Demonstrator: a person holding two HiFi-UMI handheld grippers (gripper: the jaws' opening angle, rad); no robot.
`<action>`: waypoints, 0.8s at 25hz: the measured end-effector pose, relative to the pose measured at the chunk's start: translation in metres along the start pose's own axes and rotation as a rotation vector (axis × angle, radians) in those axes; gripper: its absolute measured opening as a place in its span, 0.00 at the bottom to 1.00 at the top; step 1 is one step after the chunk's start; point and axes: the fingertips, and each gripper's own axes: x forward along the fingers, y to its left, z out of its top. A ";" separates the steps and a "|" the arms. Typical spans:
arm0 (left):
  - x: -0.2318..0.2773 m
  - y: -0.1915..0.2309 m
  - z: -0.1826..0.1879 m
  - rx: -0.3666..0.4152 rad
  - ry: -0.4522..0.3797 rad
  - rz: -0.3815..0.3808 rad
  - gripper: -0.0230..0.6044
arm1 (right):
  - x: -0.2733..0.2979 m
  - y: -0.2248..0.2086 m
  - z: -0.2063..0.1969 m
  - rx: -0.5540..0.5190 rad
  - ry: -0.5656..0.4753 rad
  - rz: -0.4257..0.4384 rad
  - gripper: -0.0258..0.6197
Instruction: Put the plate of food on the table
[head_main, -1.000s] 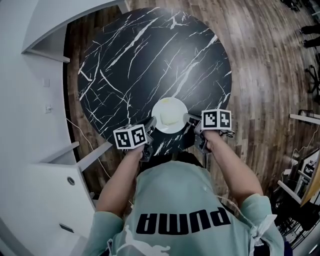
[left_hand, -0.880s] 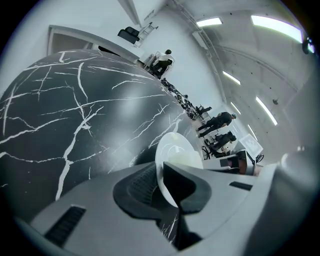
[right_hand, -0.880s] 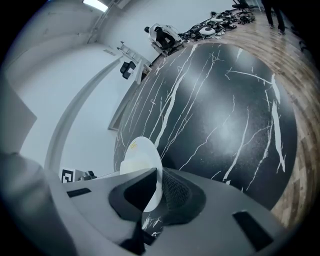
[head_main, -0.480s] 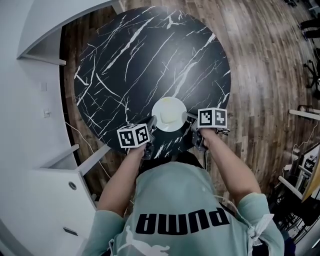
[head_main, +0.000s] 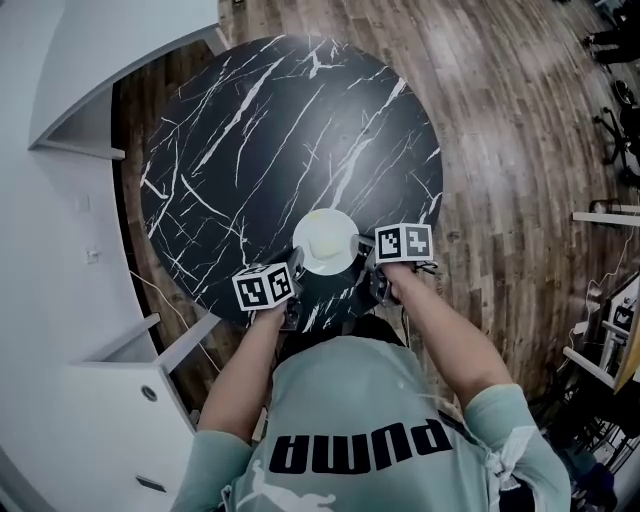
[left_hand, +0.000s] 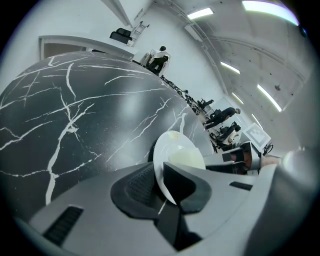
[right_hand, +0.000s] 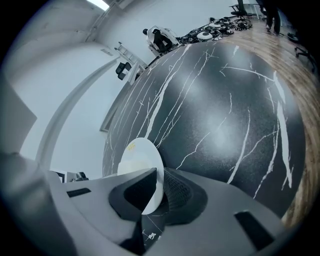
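Right now, clamped from both sides: small round white plate with pale yellowish food (head_main: 325, 241), left rim pinched between the jaws of the left gripper (head_main: 296, 266), right rim pinched by the right gripper (head_main: 368, 247). Level between the two, over the near edge of the round black white-veined marble desk (head_main: 290, 130). Touching down or just above, impossible to tell.
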 end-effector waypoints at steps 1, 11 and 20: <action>0.000 0.000 0.000 0.000 -0.005 0.002 0.11 | 0.000 0.000 0.001 -0.001 -0.002 0.002 0.10; -0.006 0.006 0.009 0.069 -0.078 0.058 0.20 | -0.012 -0.002 0.019 -0.081 -0.062 -0.018 0.10; -0.046 -0.013 0.004 0.154 -0.194 0.139 0.05 | -0.050 0.008 0.012 -0.249 -0.144 -0.025 0.10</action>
